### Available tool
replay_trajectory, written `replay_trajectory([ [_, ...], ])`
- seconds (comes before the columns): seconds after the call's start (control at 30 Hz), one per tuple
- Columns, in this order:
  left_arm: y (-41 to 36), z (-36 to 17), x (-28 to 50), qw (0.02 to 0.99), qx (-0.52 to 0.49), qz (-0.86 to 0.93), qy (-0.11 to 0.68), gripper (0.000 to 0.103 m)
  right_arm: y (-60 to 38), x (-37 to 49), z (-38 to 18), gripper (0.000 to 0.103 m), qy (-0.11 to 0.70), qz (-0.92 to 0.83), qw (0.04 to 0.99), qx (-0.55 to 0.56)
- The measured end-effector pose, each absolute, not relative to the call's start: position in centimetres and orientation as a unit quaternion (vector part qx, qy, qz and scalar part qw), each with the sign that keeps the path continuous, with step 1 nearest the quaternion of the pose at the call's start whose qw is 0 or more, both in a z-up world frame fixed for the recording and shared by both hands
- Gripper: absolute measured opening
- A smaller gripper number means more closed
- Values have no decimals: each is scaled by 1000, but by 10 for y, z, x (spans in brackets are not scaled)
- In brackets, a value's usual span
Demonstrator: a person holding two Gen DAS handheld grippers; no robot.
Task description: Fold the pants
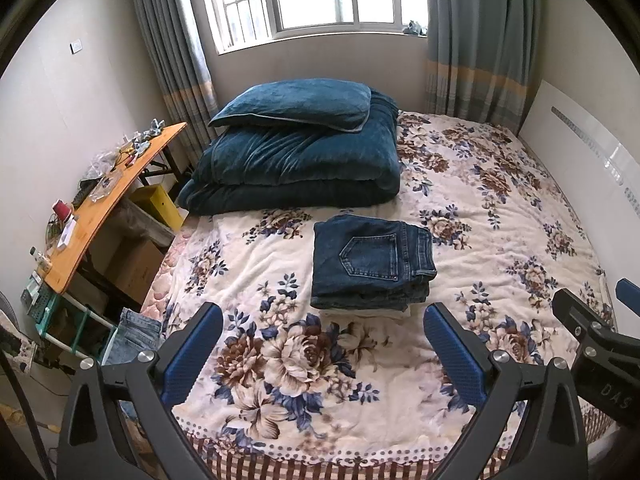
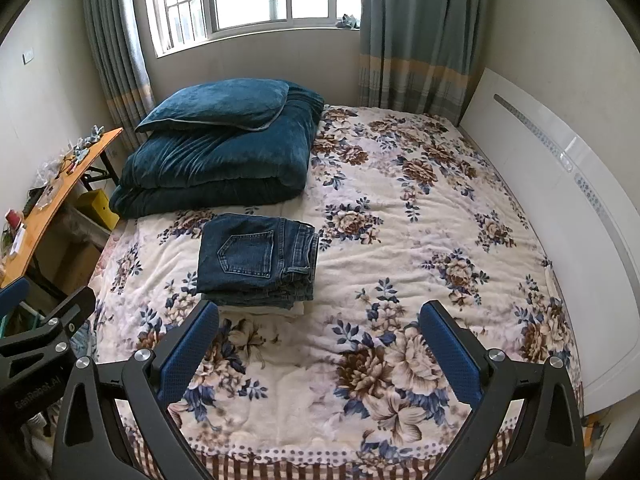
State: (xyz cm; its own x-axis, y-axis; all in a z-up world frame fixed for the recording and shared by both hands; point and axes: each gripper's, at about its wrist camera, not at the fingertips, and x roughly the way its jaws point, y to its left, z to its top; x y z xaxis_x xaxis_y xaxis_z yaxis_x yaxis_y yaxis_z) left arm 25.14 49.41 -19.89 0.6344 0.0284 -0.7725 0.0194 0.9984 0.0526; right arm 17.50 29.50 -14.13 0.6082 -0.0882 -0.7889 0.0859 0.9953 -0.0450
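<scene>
Floral bed [image 1: 500, 240] ahead: jeans [image 1: 370, 260] folded, stacked just beyond my left hand-held gripper [image 1: 324, 356]. Both my grippers, right hand-held gripper [image 2: 320, 352] too, wide open, empty. Folding looks finished.

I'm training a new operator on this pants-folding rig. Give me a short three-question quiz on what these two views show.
1. True or false: the left gripper grips the jeans.
2. What lies under the folded jeans? A) a pale folded garment B) the pillow C) bare bedspread
3. Fill in: the pillow lies on a folded ____.

Key: 1 false, both the left gripper and the right gripper are open and empty. 2 A, the pale folded garment. 3 quilt.
</scene>
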Motion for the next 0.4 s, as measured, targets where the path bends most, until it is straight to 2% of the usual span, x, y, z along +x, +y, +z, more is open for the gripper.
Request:
replay_trajectory([
  [0.4, 496, -196, 257, 905, 24, 1, 424, 103, 297, 172, -142, 102, 440, -48, 897, 2],
])
